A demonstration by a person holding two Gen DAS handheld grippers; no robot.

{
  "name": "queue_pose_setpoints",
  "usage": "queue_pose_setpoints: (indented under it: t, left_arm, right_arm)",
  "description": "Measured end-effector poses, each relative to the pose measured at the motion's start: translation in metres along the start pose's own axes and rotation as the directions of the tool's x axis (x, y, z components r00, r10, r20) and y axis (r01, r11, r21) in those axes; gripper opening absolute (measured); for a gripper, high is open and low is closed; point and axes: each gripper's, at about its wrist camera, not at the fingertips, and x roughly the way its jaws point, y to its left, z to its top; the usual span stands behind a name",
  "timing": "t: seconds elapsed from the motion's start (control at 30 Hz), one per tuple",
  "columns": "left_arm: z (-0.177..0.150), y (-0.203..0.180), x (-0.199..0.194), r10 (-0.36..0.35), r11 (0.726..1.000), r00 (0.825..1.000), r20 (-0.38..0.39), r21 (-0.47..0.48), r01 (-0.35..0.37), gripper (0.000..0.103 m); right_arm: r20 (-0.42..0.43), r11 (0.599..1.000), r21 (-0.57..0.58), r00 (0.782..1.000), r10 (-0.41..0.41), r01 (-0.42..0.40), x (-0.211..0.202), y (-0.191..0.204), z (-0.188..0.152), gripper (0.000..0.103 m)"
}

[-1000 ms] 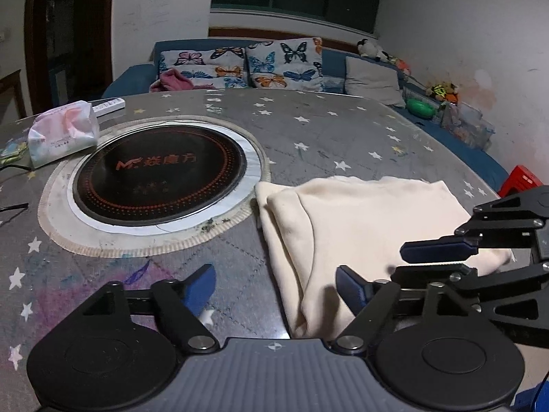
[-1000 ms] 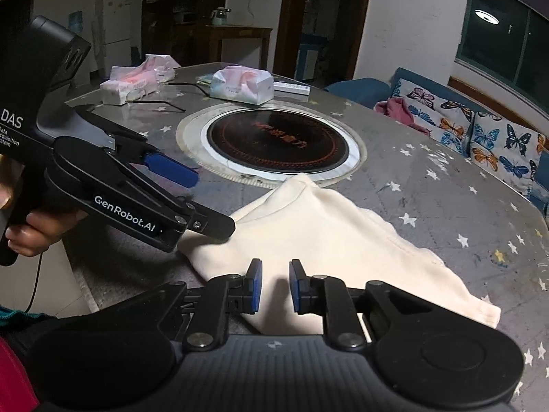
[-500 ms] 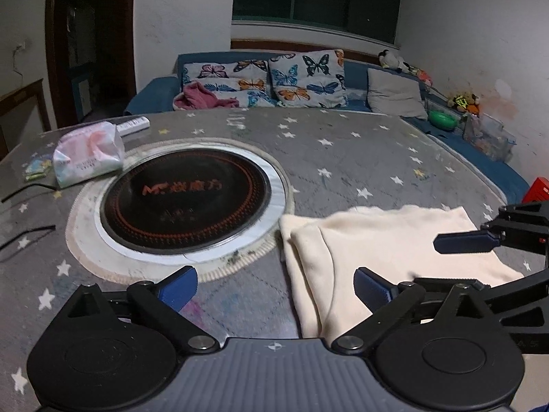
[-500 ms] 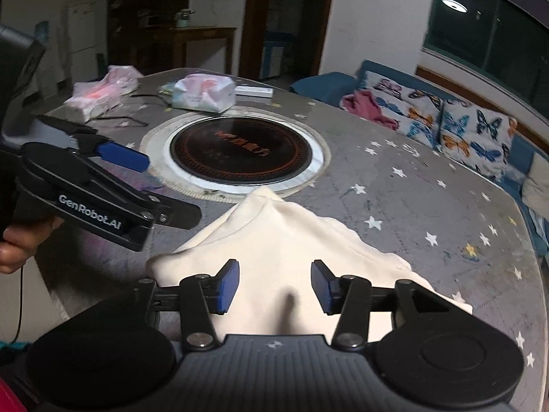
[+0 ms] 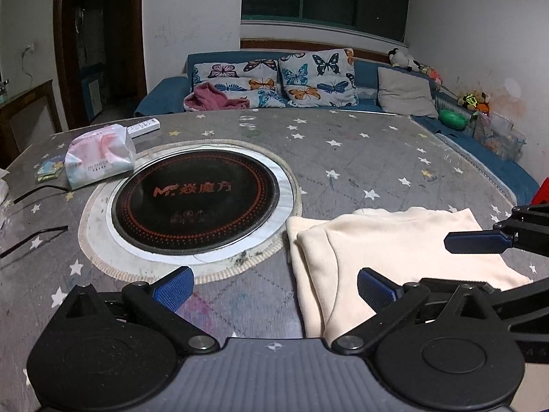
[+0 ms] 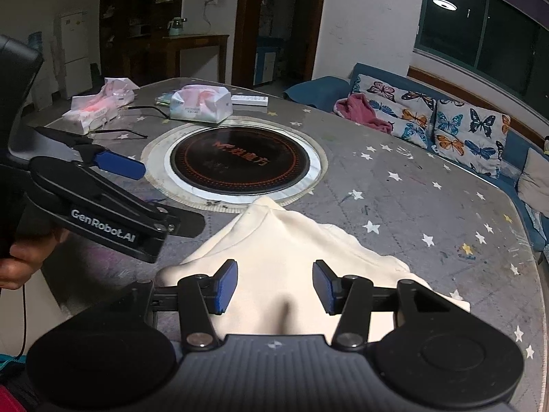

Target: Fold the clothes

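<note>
While tilted down over the folded cream garment (image 6: 274, 240), left gripper (image 5: 274, 285) wide, right gripper (image 6: 274, 286) half-spread, both empty

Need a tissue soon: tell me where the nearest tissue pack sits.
In the left wrist view, the tissue pack sits at the table's far left, touching the round cooktop's cloth rim, just before the white remote.

1 cream garment (image 5: 394, 250), 2 grippers, 2 tissue packs (image 6: 200, 103) (image 6: 99, 108), 1 induction hob (image 5: 195, 202), 2 butterfly cushions (image 5: 315, 79) (image 5: 236, 80), 1 remote (image 5: 144, 127)
</note>
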Motion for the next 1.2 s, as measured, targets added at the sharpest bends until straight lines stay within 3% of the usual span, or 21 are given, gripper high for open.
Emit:
queue_pose_setpoints:
  t: [0.5, 1.2]
  left_arm:
    - [-0.007, -0.013, -0.030, 0.052, 0.999, 0.999, -0.005, -0.006, -0.052, 0.103]
    - [-0.014, -0.037, -0.089, 0.086, 0.996, 0.991, 0.101, 0.017, -0.089, 0.103]
  right_arm:
    - [0.042, 0.999, -0.036, 0.999, 0.025, -0.023, -0.025, 0.025, -0.010, 0.054]
    - [0.114, 0.998, -0.061, 0.993, 0.037, -0.030, -0.058, 0.047, -0.025, 0.060]
